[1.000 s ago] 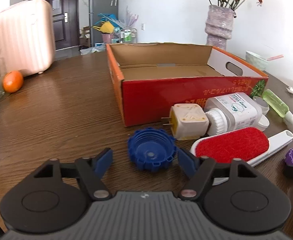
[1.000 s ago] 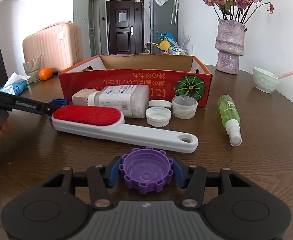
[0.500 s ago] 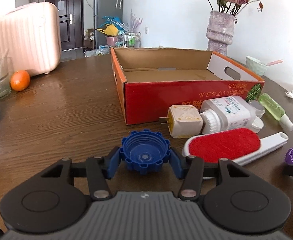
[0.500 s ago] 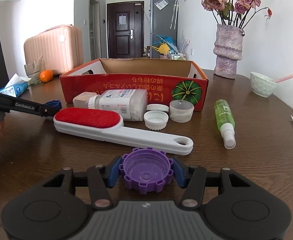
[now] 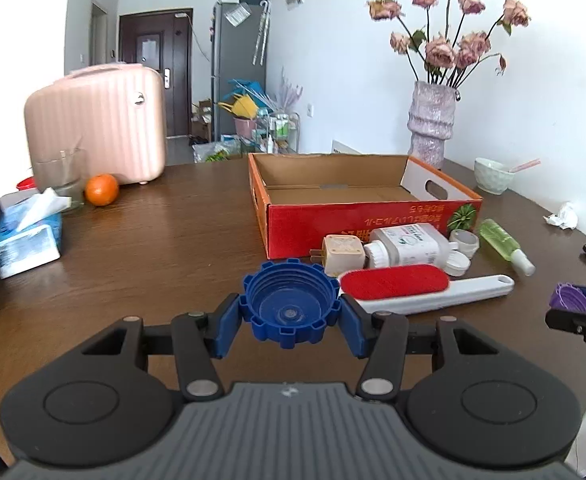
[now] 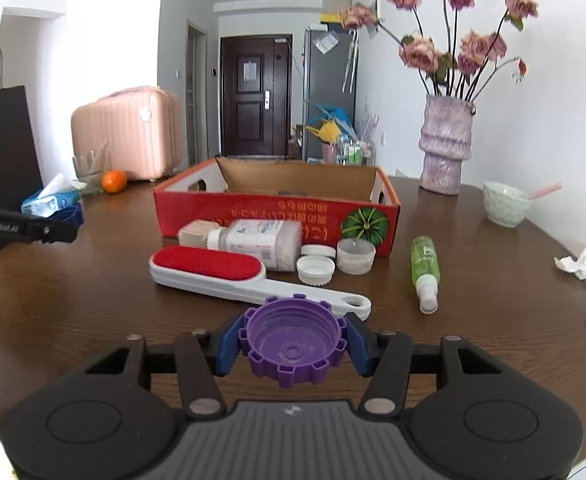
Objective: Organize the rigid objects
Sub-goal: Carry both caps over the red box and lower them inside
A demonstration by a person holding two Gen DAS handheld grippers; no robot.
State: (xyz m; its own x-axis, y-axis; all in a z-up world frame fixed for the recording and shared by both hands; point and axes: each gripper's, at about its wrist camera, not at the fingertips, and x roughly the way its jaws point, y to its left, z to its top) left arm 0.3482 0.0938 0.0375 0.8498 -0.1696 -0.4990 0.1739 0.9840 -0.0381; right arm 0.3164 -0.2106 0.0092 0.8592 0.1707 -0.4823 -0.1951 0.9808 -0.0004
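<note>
Bottle caps sit one in each claw: the blue cap (image 5: 290, 305) is clamped open side up between the pads of the left gripper (image 5: 289, 322), whose jaws have just been closing onto it, and the purple cap (image 6: 293, 341) is clenched the same way in the right gripper (image 6: 293, 346). Both caps seem lifted clear of the wooden table (image 5: 153, 248), though the low angle makes that hard to confirm. Ahead stands the red cardboard box (image 5: 357, 216), open-topped. Just in front of the box lie a beige plug adapter (image 5: 343, 254), a white pill bottle (image 5: 407, 245) on its side, two white lids (image 6: 315, 266) and a clear cup (image 6: 355, 255). The red-faced lint brush (image 5: 413, 288) lies nearer than these. A green spray bottle (image 6: 425, 272) lies right of the box.
</note>
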